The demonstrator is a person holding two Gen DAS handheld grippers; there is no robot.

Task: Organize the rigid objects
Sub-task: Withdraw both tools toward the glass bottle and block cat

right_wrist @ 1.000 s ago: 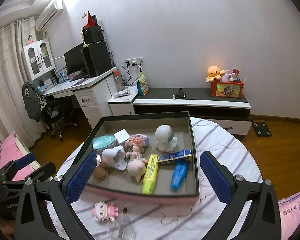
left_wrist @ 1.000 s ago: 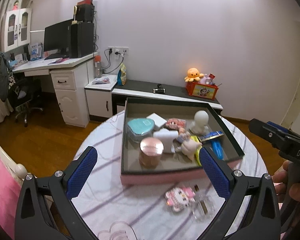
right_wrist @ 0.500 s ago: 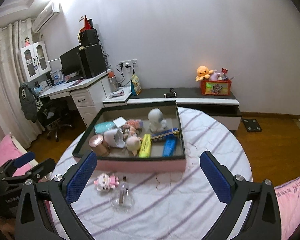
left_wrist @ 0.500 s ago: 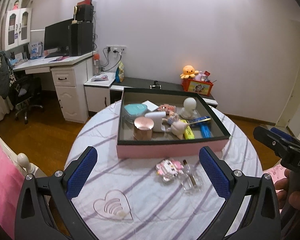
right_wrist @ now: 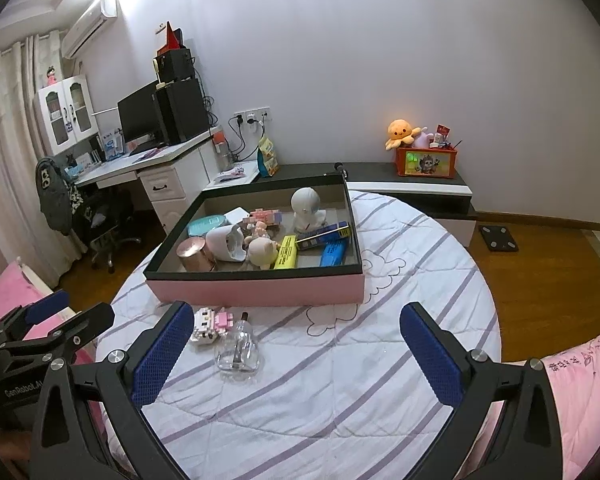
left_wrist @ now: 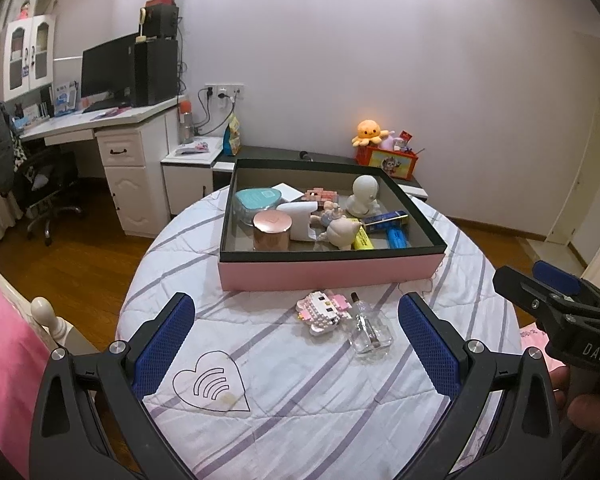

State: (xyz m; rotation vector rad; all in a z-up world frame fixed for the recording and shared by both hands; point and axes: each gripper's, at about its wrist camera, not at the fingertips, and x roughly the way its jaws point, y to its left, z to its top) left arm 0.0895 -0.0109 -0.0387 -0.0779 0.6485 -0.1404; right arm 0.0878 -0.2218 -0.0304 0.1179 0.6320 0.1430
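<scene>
Both the left gripper (left_wrist: 296, 344) and right gripper (right_wrist: 296, 354), fingers wide and empty, had pulled back from the pink box (left_wrist: 328, 274) (already well filled), leaving the block toy (left_wrist: 322, 311) and glass bottle (left_wrist: 367, 327) on the near table to collect.

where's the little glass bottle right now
In both views the glass bottle lies on the tablecloth outside the pink box, just right of the pink block toy.

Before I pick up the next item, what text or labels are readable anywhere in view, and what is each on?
"DAS": on the right gripper body, left wrist view.
"GenRobot.A", cut off there: on the left gripper body, right wrist view.
Print on the yellow box, blue boxes and teal tin in the pink tray: too small to read.
</scene>
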